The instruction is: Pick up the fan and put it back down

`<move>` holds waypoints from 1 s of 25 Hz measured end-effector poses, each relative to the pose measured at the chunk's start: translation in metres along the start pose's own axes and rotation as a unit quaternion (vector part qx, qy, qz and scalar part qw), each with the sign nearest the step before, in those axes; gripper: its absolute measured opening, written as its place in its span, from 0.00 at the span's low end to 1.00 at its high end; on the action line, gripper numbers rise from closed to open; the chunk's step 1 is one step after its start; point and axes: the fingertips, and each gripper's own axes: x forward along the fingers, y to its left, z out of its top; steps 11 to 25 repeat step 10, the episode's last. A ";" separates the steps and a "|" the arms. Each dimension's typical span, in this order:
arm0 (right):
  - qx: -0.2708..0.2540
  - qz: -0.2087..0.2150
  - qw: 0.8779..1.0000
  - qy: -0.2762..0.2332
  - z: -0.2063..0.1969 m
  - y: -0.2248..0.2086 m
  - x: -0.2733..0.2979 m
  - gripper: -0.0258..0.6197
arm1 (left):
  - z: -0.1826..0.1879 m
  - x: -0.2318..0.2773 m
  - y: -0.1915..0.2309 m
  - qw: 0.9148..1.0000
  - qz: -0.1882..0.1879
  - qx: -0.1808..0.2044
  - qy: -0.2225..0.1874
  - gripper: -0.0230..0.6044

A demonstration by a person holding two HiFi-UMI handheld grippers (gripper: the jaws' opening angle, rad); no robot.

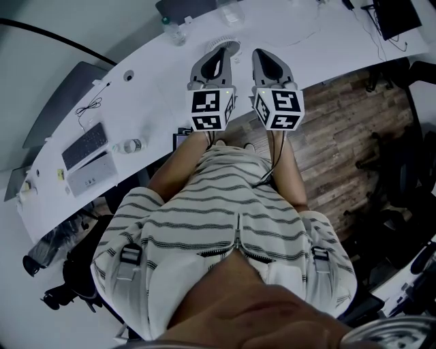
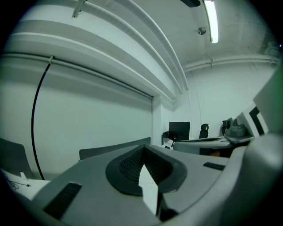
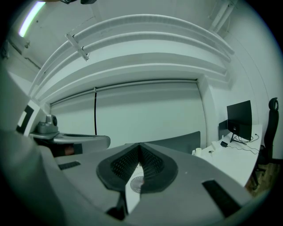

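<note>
A small white round fan (image 1: 231,46) lies on the long white desk (image 1: 320,41), just past the tips of the grippers. Its round grill (image 3: 138,182) shows through the slit under the right gripper's jaws. The person holds both grippers side by side at the desk's front edge, pointing level at the wall. The left gripper (image 1: 219,50) (image 2: 143,151) is shut with nothing in it, its tip over the fan's near edge. Just right of the fan, the right gripper (image 1: 261,54) (image 3: 140,148) has its jaws meeting at the tip, also empty.
A water bottle (image 1: 175,31) stands at the back of the desk. Further left lie a keyboard (image 1: 85,144), a white box (image 1: 90,174) and a small bottle (image 1: 129,145). A monitor (image 1: 396,15) sits far right. Office chairs (image 1: 409,157) stand on the wooden floor at the right.
</note>
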 end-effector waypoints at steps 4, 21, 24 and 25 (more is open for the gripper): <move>-0.001 0.003 1.000 -0.003 0.001 0.000 -0.003 0.06 | 0.001 -0.002 -0.004 1.000 -0.001 0.002 0.000 0.05; -0.002 0.004 1.000 -0.003 0.000 -0.003 -0.006 0.06 | 0.001 -0.002 -0.008 1.000 0.001 0.000 0.000 0.05; -0.002 0.004 1.000 -0.003 0.000 -0.003 -0.006 0.06 | 0.001 -0.002 -0.008 1.000 0.001 0.000 0.000 0.05; -0.002 0.004 1.000 -0.003 0.000 -0.003 -0.006 0.06 | 0.001 -0.002 -0.008 1.000 0.001 0.000 0.000 0.05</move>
